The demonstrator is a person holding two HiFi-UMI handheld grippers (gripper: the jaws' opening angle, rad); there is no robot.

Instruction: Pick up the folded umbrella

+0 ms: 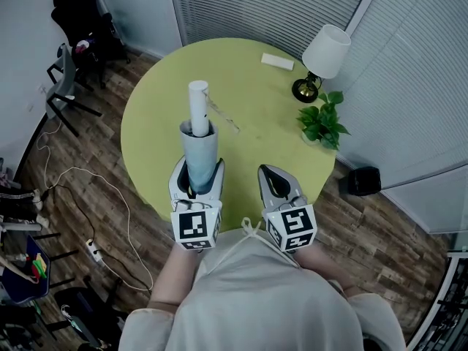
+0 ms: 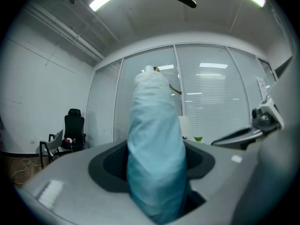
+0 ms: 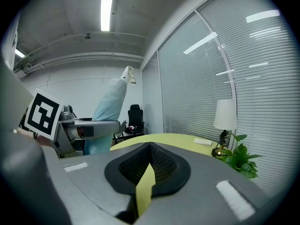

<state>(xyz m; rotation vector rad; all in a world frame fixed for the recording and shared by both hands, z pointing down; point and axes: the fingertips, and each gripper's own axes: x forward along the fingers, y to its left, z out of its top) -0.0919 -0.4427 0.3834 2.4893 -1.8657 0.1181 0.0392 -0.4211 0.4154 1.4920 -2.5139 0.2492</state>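
Left gripper (image 1: 196, 175) is clamped on the folded umbrella (image 1: 199, 134), which is held upright over the near side of the round green table (image 1: 256, 134), white end uppermost. Right gripper (image 1: 276, 175) hangs just beside it, jaws together on nothing. For a clean lift, the squeeze is best held firm on the pale blue sleeve and the wrist level, so the tall top is not tipped. The soft cover could well slide. The umbrella's lower end is hidden behind the 2 jaws, so whether it is clear of the tabletop cannot be told. Pad contact is masked by fabric.
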